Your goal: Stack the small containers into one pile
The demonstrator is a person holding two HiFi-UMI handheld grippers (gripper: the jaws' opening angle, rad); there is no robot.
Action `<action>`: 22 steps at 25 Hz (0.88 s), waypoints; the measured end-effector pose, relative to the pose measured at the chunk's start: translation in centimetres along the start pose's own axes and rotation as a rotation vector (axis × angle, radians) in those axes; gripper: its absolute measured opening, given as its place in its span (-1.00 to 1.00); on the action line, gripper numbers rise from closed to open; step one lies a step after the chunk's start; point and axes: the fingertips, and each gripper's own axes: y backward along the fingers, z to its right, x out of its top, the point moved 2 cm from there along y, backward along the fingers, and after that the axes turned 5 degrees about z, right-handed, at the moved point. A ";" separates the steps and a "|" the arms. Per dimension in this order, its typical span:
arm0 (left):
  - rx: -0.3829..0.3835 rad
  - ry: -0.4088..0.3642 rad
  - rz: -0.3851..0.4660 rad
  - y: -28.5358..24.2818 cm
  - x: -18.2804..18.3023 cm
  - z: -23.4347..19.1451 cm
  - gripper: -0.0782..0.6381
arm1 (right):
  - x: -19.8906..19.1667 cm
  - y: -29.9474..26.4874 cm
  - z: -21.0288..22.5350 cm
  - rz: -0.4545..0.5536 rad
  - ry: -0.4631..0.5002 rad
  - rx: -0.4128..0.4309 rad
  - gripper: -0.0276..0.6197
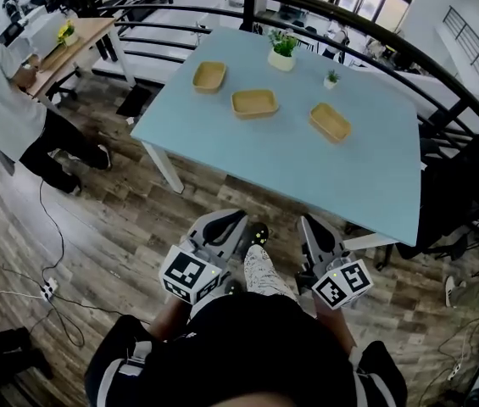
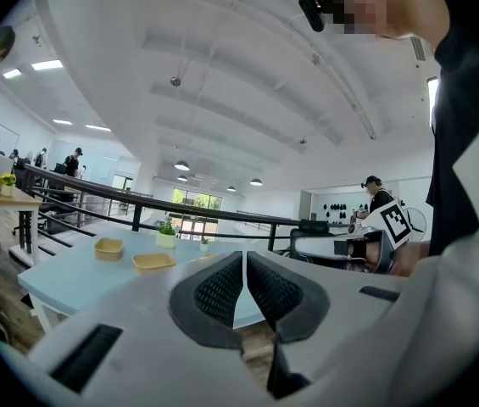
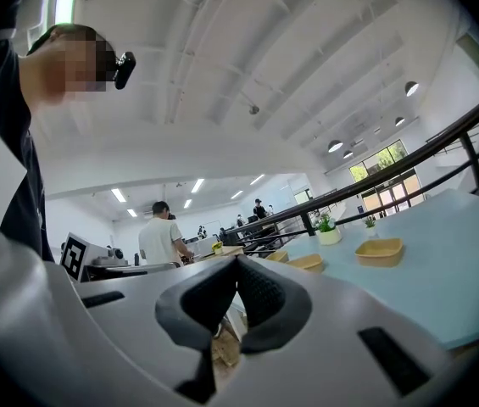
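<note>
Left gripper (image 1: pixel 254 230) and right gripper (image 1: pixel 307 224) are held closed, empty.
Three containers (image 1: pixel 209 76) (image 1: pixel 254 103) (image 1: pixel 330 122) are seen spread apart, unstacked, on the tabletop (image 1: pixel 290 164), well ahead of both.

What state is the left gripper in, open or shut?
Shut. The left gripper shows its pads pressed together in its own view, nothing between them.

my right gripper (image 3: pixel 236 263): jaws together, nothing between them | table (image 3: pixel 451 287): pale blue, ahead to my right | small containers: three, tan, apart on it, nearest (image 3: pixel 379 251), middle (image 3: pixel 308 262), far (image 3: pixel 278 256) | potted plant (image 3: pixel 327 231): just behind them
</note>
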 end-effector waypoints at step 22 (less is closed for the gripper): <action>0.016 -0.031 -0.022 -8.4 1.3 -9.0 -0.71 | 1.0 -9.7 7.0 -0.004 -0.031 -0.011 -0.88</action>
